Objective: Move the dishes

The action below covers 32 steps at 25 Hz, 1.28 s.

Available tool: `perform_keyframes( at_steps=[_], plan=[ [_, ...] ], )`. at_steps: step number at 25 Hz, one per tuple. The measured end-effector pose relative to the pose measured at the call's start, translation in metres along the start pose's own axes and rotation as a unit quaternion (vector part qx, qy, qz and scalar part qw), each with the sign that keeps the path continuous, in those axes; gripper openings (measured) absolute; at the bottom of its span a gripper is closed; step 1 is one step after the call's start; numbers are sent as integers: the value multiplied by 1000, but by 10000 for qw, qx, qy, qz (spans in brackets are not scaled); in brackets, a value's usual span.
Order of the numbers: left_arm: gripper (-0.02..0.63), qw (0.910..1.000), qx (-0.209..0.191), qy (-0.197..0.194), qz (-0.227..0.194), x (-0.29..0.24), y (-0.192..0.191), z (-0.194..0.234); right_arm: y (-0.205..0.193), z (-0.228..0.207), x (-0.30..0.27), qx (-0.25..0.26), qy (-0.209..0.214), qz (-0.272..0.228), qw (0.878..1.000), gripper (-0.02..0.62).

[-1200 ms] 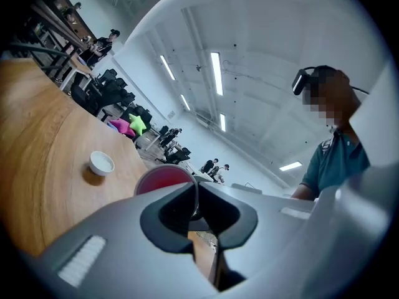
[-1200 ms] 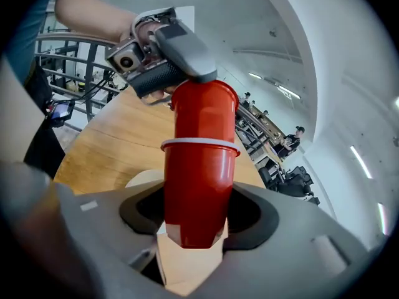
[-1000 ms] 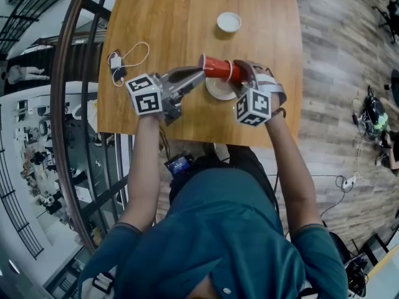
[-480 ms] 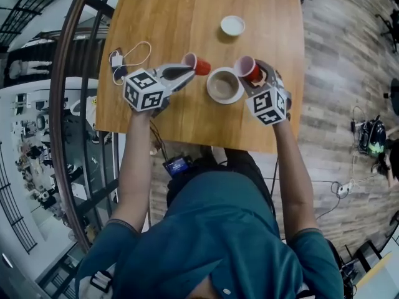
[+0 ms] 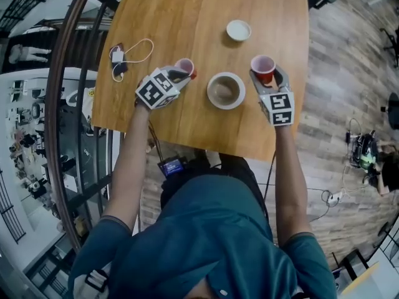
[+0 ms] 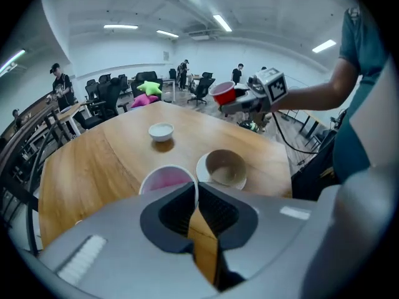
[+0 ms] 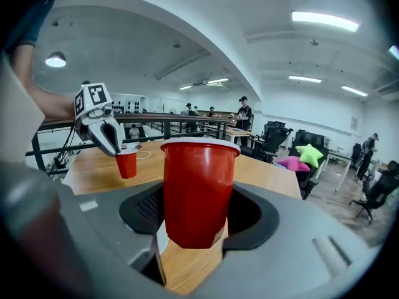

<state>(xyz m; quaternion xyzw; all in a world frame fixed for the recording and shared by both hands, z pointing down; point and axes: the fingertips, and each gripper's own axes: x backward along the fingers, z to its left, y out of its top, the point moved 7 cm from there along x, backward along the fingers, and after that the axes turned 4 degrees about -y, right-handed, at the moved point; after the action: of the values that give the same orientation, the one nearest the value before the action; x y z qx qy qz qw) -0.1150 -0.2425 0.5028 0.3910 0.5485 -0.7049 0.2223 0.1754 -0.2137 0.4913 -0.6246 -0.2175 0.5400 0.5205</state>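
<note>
Two red plastic cups are held apart above the wooden table point(image 5: 187, 17). My left gripper point(image 5: 179, 75) is shut on the rim of one cup point(image 5: 184, 67), whose pale inside point(image 6: 167, 178) shows just past the jaws point(image 6: 196, 195). My right gripper point(image 5: 265, 75) is shut on the other cup point(image 5: 262, 66), which stands upright between its jaws point(image 7: 198, 192). Between the two grippers a tan bowl on a white saucer point(image 5: 225, 90) rests on the table. A small white bowl point(image 5: 238, 30) sits farther back.
A white charger with a looped cable point(image 5: 121, 56) lies near the table's left edge. A dark railing point(image 5: 65, 104) runs along the left, with a drop beyond it. Office chairs and people point(image 6: 187, 73) stand far behind the table.
The two cups were joined above the bowl; they have been pulled apart. My left gripper carried one cup left, my right carried the other right, and both now stand upright.
</note>
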Motion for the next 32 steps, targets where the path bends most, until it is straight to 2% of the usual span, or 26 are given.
perform_keyframes(
  at_steps=[5, 11, 19, 32],
  plan=[
    [17, 9987, -192, 92, 468, -23, -15, 1, -20, -16, -15, -456, -96, -194, 9987, 262],
    [17, 9965, -290, 194, 755, -34, -28, 3, -47, -33, -35, -1064, -202, -135, 9940, 262],
    [17, 9953, -339, 164, 896, -44, -36, 5, -85, -37, -60, -1101, -4, 114, 9939, 264],
    [20, 9937, -364, 77, 1055, -58, -42, 0, -116, -28, -77, -919, 306, 486, 9941, 264]
  ],
)
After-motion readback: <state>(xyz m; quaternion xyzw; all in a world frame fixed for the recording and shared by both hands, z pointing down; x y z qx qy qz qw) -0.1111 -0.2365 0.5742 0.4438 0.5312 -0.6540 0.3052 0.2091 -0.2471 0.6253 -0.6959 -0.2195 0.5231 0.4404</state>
